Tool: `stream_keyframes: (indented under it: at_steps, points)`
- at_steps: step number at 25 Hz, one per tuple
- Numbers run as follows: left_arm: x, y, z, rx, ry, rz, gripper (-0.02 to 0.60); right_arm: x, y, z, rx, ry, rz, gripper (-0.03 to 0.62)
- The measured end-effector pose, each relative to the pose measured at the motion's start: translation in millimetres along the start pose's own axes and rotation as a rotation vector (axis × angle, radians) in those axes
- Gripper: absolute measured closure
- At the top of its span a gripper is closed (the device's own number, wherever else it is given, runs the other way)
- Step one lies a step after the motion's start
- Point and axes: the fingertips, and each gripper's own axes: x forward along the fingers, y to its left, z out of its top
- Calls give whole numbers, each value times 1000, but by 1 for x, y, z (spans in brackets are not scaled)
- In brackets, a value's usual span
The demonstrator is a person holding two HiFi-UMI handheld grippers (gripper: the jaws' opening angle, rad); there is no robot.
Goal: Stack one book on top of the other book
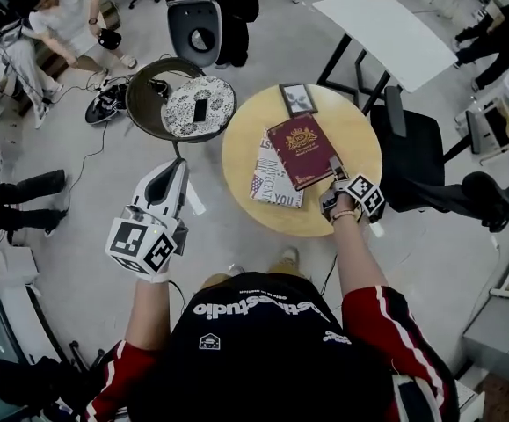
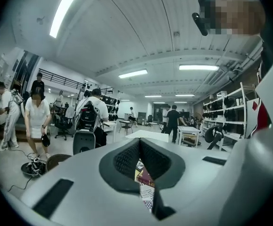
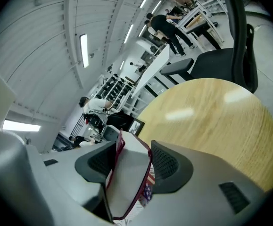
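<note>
Grey floor (image 1: pixel 430 262), white desk (image 1: pixel 386 29), black office chair (image 1: pixel 412 161), ceiling strip lights (image 2: pixel 63 12), storage shelves (image 2: pixel 228 114).

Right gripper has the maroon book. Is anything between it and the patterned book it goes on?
Nothing visible does. The maroon book, gripped at its corner by the right gripper, already overlaps the patterned book on the round table. The framed picture lies apart, beyond both books.

Ceiling strips (image 2: pixel 63 11) give bright, even light, flaring white in my gripper views and leaving pale glare on the round table (image 3: pixel 211 126). Those views bend and darken at the corners; the red book (image 3: pixel 127 182) near the lens is soft.
</note>
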Motion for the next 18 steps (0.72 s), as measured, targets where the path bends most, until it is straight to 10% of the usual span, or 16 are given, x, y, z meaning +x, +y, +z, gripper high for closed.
stream_keyframes:
  at_steps: [18]
  points:
    - [-12, -4, -13, -1, 11, -115, 566, -45, -19, -100, -269, 268, -104, 385]
